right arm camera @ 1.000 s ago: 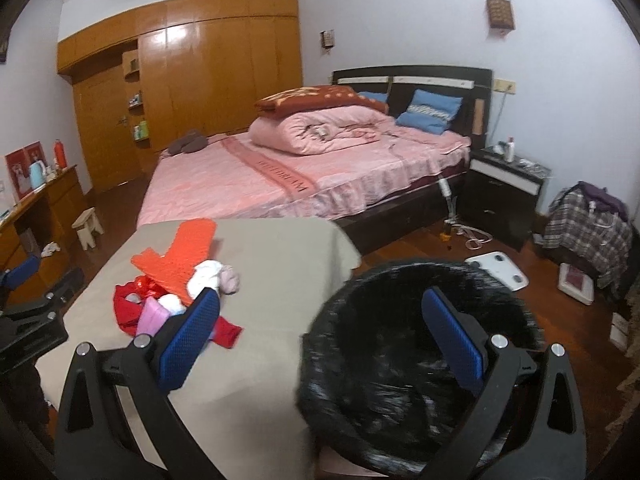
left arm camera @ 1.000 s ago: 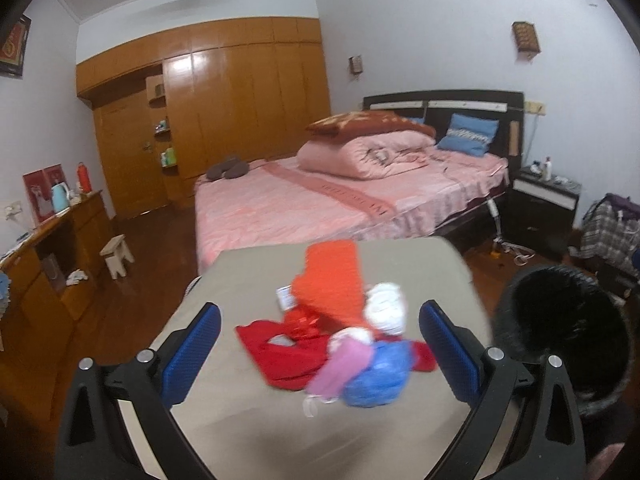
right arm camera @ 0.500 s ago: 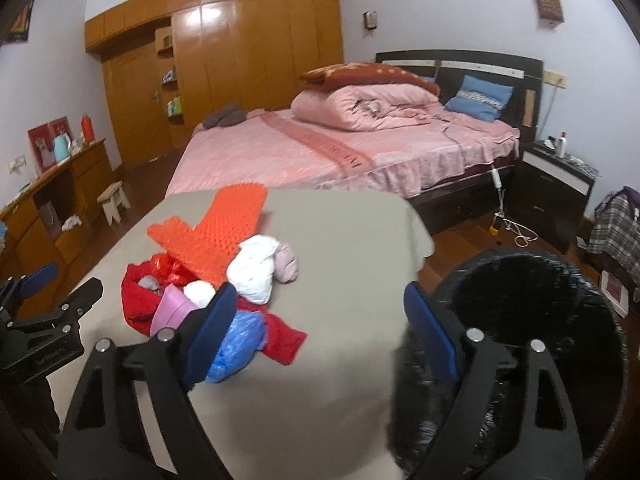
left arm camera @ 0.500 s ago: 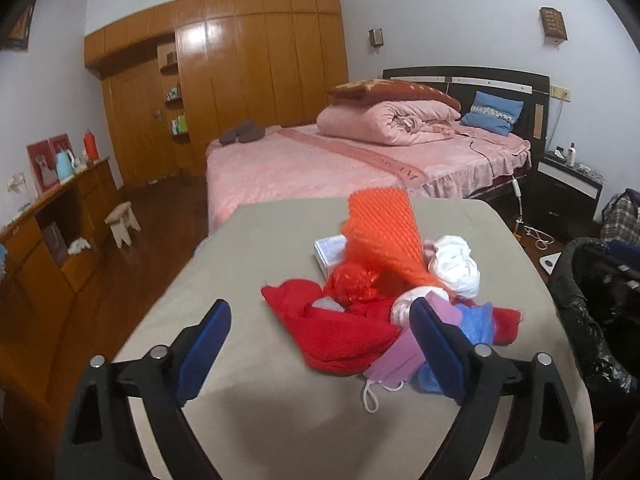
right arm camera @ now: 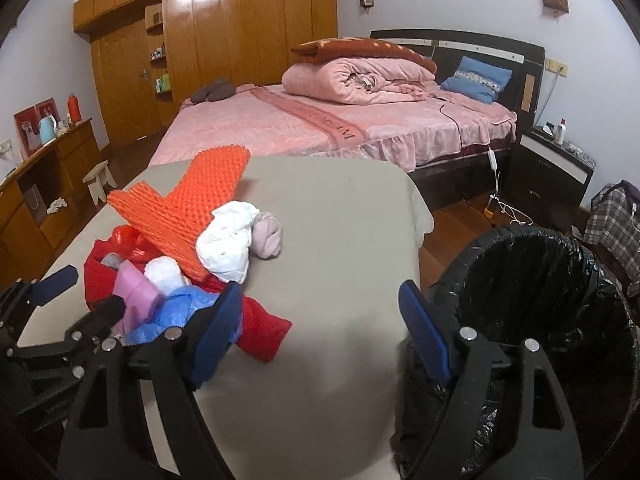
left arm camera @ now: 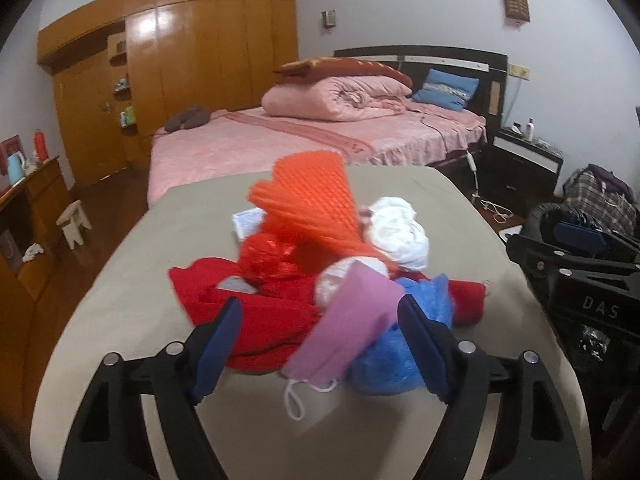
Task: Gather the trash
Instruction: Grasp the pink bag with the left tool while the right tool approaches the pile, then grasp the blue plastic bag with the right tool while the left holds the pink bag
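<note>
Trash pile point(left arm camera: 320, 280) lies mid-table point(left arm camera: 132, 320), left of the lined bin point(right arm camera: 540, 320). Left tool point(left arm camera: 320, 336), spread and just narrowing, straddles the pink mask point(left arm camera: 348, 324), empty. Right tool point(right arm camera: 320, 328) likewise spread, empty. Advise closing squarely on one item.

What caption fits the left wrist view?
Open left gripper closing in on the trash pile on the table, nothing gripped yet.
</note>
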{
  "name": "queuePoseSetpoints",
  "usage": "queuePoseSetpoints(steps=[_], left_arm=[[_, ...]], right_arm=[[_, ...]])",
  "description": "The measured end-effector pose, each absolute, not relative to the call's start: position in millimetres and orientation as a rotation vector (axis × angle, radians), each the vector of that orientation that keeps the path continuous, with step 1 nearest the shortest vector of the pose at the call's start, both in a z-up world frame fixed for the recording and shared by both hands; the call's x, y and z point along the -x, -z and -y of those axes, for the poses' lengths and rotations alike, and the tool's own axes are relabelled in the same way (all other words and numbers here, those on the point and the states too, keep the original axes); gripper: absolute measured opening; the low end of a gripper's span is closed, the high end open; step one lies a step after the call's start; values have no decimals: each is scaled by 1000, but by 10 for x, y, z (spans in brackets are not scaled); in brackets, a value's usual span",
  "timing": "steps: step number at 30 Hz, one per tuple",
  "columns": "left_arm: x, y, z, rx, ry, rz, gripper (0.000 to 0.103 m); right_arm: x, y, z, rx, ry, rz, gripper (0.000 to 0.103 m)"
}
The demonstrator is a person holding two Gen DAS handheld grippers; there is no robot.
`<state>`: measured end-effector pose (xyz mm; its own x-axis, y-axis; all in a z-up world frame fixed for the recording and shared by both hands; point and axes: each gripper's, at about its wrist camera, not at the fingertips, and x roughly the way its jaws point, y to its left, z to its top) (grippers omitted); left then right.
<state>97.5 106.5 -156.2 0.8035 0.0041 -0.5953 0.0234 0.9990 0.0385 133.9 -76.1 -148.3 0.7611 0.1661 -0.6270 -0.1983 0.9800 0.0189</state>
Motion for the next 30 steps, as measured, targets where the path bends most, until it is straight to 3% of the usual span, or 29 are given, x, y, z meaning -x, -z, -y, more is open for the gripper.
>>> queuePoseSetpoints(steps=[4,7,9,12,18,25,30], left_arm=[[-1039,1613,-978,-54,35,-656,65],[-1077,1644,-932,-65,54,-673,47],[-1088,1668,-913,-62,80,-683,27],[-1069,1664,-912,-50,95,-683,13],[-1000,1573,-1007,-3,86,-656,6],[-822,1373,-1263,7,8,-614,5],[-733,1415,-1457,-2,-51,-629,5]], right_arm=[[-1350,1525,756,62,-201,-688,78],[-1349,1532,762,65,-205,-694,78],[-1348,1529,762,68,-206,-693,76],[-1348,1525,757,68,-216,-693,74],[-1302,1490,679,63,-252,-692,66],[-1236,1476,530,53,-300,-682,66],[-1235,1599,307,55,-344,-707,57]])
